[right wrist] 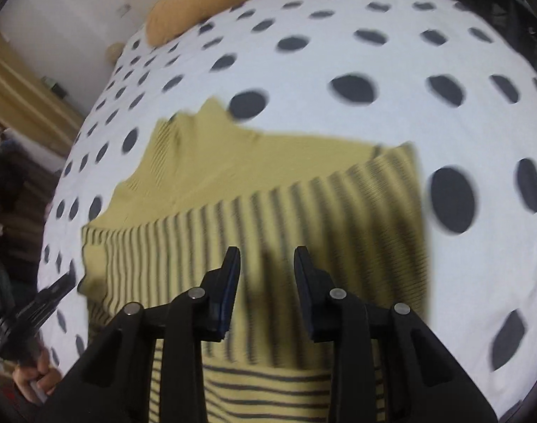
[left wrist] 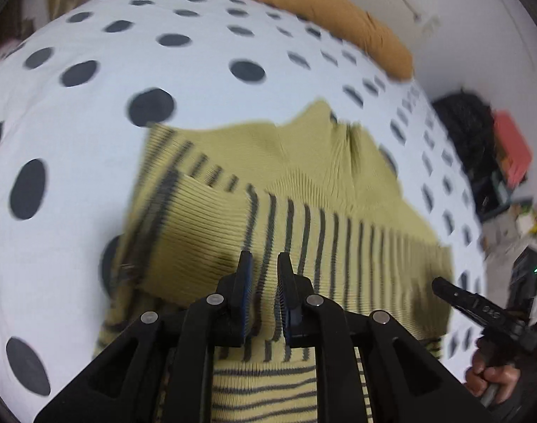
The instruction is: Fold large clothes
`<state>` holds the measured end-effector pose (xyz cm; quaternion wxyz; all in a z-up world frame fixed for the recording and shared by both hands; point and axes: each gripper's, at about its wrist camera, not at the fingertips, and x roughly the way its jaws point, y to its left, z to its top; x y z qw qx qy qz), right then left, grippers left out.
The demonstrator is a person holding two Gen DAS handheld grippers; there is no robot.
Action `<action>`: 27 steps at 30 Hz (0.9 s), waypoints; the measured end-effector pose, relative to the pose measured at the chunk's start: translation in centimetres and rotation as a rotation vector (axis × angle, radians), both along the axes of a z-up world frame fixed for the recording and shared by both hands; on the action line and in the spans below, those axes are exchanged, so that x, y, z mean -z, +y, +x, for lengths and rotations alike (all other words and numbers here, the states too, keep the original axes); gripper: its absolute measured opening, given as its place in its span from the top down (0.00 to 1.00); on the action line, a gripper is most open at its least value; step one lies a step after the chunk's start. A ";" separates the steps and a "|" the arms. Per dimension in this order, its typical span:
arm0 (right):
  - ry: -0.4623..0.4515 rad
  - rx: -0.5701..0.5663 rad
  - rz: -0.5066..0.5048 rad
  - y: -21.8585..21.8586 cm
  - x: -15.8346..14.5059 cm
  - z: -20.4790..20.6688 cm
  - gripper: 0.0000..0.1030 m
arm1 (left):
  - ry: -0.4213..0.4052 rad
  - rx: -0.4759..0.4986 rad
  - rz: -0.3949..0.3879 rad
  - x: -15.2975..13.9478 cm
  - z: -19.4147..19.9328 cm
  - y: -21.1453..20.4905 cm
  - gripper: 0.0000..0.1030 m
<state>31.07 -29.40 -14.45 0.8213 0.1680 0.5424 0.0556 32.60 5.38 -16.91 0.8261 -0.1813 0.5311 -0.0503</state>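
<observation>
Both grippers' fingers (left wrist: 245, 282) grip nothing over blurred sweater (right wrist: 286, 169); left nearly closed, seemingly.

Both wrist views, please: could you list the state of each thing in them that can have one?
Yellow striped sweater: partly folded, sleeves turned in across the body, flat on the bed.
Polka-dot bedspread: spread smooth.
Mustard pillow: lying at the bed's far edge.
Left gripper: nearly shut, above the sweater; grip unclear.
Right gripper: jaws apart, holding nothing.

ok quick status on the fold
Left gripper nearly shut, nothing held. Right gripper open, empty. Striped sweater folded on the dotted bed. Nothing in the way.
</observation>
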 end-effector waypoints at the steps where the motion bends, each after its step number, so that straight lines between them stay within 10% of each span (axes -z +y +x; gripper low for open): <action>1: 0.028 -0.017 0.006 1.0 1.1 0.1 0.69 | 0.038 0.013 0.039 1.4 0.4 -0.7 0.86; 5: 0.123 -0.071 -0.097 2.0 5.5 -1.0 0.73 | 0.073 -0.013 0.067 4.3 0.1 0.2 0.89; 9: 0.122 -0.038 -0.118 -0.2 5.6 -1.5 1.00 | 0.083 -0.062 0.099 3.6 -1.3 1.9 0.99; 12: 0.101 0.022 -0.103 -1.8 4.3 -2.7 0.97 | 0.034 -0.066 0.199 1.2 -3.4 1.2 0.99; 16: 0.053 -0.036 -0.157 -0.3 2.6 -5.8 0.86 | -0.012 -0.074 0.296 -0.6 -6.6 0.9 0.56; 19: 0.101 -0.047 -0.157 -0.4 4.0 -7.4 0.65 | 0.002 -0.068 0.352 -0.2 -8.7 1.3 0.54; 27: 0.191 0.027 -0.114 -3.2 5.9 -11.9 0.65 | 0.114 -0.146 0.300 1.5 -16.0 6.9 0.26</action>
